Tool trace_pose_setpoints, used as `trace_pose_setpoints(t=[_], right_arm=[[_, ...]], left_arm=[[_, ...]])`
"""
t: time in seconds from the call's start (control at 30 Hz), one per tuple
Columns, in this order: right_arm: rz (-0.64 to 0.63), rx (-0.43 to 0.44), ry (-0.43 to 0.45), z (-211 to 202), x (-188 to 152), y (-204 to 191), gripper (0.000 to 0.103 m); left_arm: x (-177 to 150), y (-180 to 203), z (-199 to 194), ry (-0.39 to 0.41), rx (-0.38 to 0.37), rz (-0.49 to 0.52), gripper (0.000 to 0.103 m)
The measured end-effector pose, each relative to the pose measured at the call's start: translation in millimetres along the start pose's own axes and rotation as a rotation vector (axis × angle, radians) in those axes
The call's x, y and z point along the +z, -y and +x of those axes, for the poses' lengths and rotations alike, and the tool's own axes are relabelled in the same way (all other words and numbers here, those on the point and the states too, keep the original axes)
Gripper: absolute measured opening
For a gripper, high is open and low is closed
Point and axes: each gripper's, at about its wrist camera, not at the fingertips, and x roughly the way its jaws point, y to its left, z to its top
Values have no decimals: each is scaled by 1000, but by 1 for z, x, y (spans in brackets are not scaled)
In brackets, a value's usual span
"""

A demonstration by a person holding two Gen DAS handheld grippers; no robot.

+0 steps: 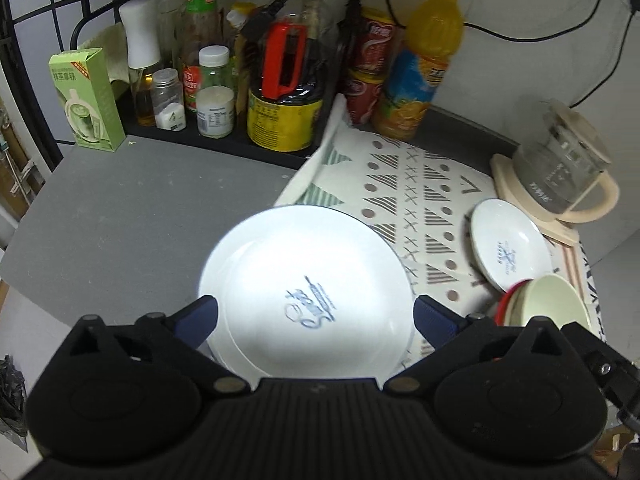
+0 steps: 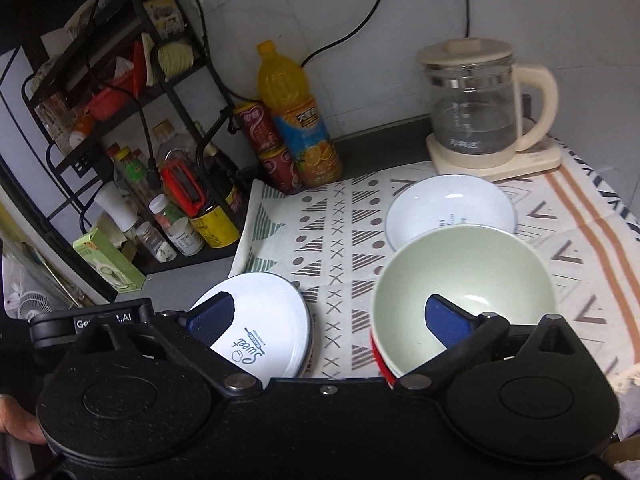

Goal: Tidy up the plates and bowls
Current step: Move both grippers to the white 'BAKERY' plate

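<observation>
A stack of white plates with blue lettering lies at the edge of the patterned cloth, right under my left gripper, which is open with its jaws on either side of the stack. The stack also shows in the right wrist view. A white dish lies further right on the cloth. A pale green bowl sits nested in a red bowl. My right gripper is open above the cloth, between the plates and the green bowl.
A glass kettle on its beige base stands at the back right. An orange juice bottle, red cans and a black rack of condiment bottles line the back. A green carton stands on the grey counter.
</observation>
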Motion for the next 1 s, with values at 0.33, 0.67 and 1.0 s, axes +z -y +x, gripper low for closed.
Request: trace_pose_setpoints(t=[0.33, 0.67, 1.0], right_arm=[[-22, -29, 11, -35, -4, 13, 103], [-22, -66, 40, -43, 6, 24, 103], [43, -107, 17, -13, 27, 46, 102]], left_arm=[[-19, 23, -29, 46, -40, 23, 103], [-18, 44, -37, 42, -68, 75, 103], [5, 74, 2, -2, -91, 141, 103]])
